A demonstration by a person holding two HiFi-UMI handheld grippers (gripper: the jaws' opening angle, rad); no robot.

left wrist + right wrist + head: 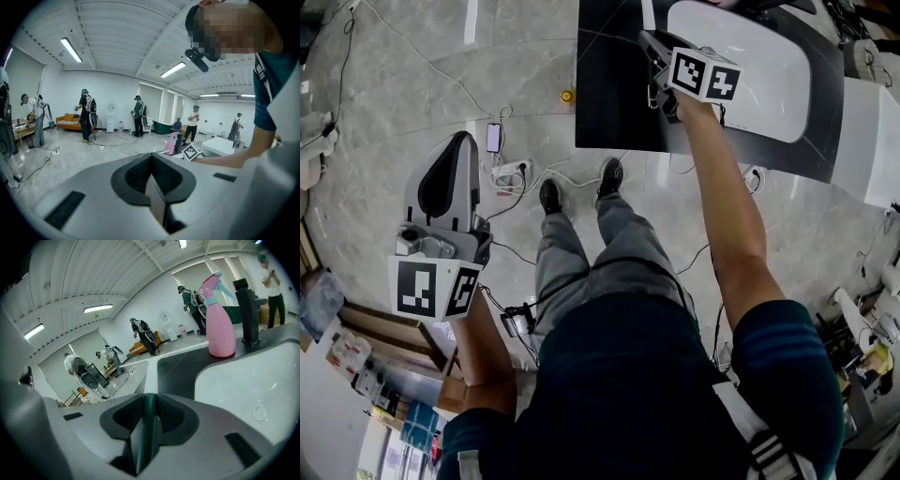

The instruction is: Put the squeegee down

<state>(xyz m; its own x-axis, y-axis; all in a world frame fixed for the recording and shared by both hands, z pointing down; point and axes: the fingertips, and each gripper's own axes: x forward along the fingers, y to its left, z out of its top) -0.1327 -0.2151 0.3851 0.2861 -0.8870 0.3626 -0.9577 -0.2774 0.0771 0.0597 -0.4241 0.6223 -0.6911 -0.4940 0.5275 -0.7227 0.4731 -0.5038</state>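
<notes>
Right gripper (149,401) clenched on the dark green squeegee (146,437), over the dark counter (178,371) beside the white sink (262,380), pink spray bottle (219,319) and black tap (247,310) beyond, left gripper (151,161) clenched with nothing in it, above the grey floor (70,159).

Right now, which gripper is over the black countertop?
The right gripper, held over the black countertop by the white basin; the left gripper is over the floor.
</notes>
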